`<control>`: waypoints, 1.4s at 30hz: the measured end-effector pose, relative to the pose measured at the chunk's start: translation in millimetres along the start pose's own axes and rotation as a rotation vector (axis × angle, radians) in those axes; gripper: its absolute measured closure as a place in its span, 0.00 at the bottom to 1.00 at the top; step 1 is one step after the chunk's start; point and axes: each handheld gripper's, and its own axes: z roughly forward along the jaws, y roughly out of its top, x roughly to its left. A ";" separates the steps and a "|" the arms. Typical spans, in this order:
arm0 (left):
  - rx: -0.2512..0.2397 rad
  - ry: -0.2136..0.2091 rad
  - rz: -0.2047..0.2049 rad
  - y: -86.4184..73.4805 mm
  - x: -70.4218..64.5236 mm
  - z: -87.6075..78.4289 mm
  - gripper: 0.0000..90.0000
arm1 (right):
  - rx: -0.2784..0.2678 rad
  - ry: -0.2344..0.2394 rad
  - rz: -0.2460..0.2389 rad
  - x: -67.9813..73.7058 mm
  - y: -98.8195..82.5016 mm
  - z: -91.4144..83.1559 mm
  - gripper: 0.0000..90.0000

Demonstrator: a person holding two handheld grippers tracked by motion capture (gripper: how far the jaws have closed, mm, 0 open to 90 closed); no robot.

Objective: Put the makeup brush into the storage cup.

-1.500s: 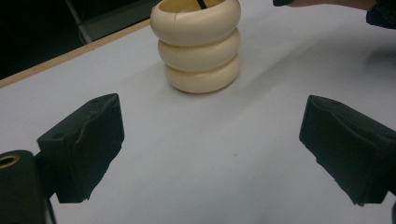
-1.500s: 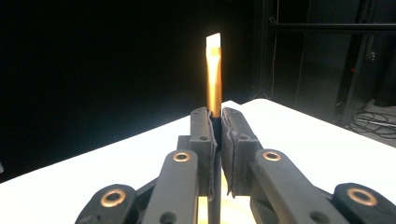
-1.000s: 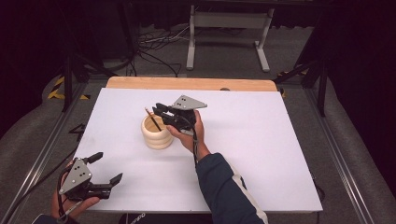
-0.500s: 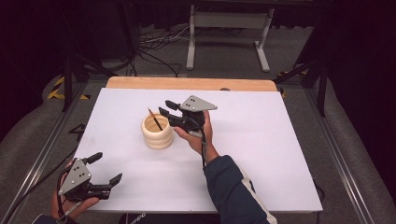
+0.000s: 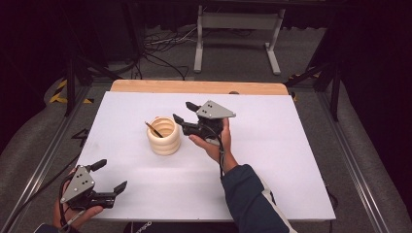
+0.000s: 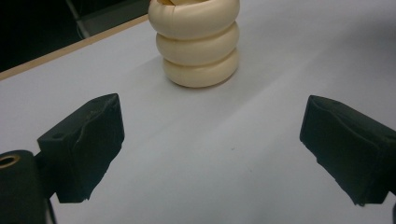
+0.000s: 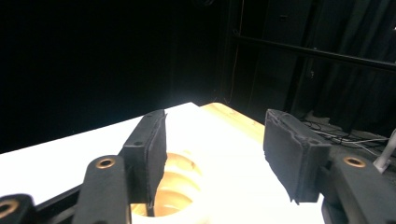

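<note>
My left gripper (image 5: 108,176) sits low at the table's (image 5: 272,160) near corner, jaws spread wide and empty, the cream ringed holder (image 6: 196,39) standing well ahead of it. Further out, my right gripper (image 5: 185,111) has pulled back from over the holder (image 5: 163,135) to just beside it, jaws parted and holding nothing. A pencil (image 5: 153,129) leans inside the holder. By my read, that's a drop made: the pencil is delivered, and I'm clearing away.
</note>
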 end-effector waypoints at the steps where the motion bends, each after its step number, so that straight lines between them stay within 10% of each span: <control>1: 0.002 -0.001 0.002 0.0 -0.4 0.5 0.08 | 0.002 -0.007 -0.007 -0.7 0.3 -1.6 0.43; 42: 0.032 0.019 0.020 -1.1 -2.2 4.4 0.08 | 0.066 -0.227 -0.116 -25.5 -4.4 -61.2 0.11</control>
